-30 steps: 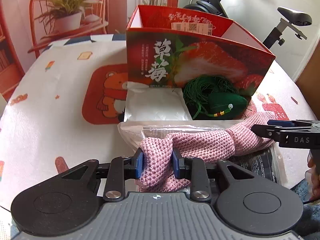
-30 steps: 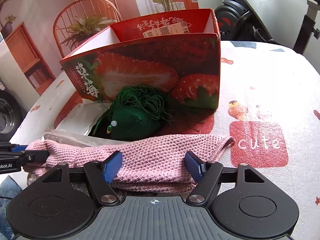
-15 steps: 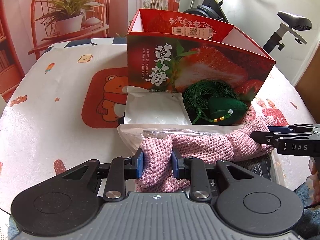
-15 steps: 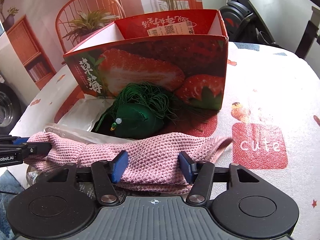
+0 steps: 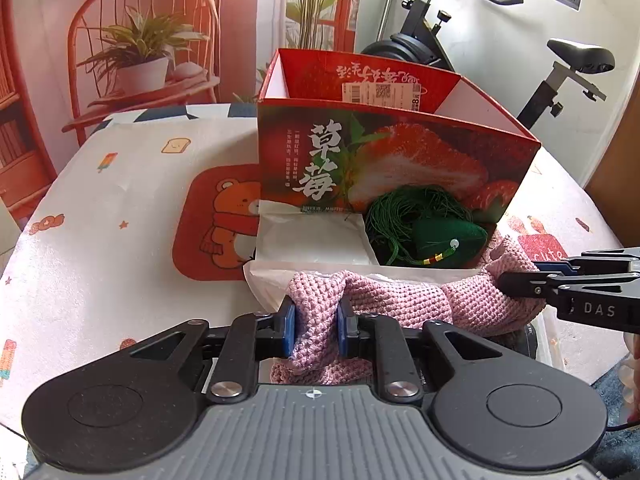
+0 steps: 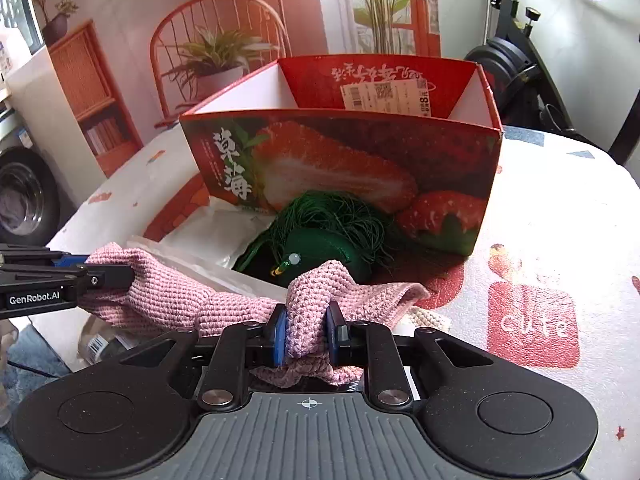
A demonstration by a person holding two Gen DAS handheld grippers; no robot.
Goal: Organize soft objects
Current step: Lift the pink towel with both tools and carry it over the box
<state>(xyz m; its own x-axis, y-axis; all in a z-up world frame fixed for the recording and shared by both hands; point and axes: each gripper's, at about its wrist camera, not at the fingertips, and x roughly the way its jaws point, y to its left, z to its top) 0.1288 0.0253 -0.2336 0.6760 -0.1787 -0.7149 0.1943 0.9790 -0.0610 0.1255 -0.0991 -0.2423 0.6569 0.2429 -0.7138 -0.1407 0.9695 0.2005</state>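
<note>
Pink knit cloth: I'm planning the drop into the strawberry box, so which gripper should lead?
Probably the right gripper: its end of the pink knit cloth looks nearer the strawberry box. The left gripper also grips it.

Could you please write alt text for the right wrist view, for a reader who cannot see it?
The right gripper pinches a bunched pink knitted cloth, whose far end the left gripper holds. Behind it a green tasselled pouch lies before an open red strawberry-printed cardboard box on a patterned tablecloth.

Each wrist camera sits low behind its own claw, close over the table's [image 5: 100, 240] near edge, facing the far strawberry box [image 5: 392, 160]. Both share the box and pink knit [image 6: 172, 292].
</note>
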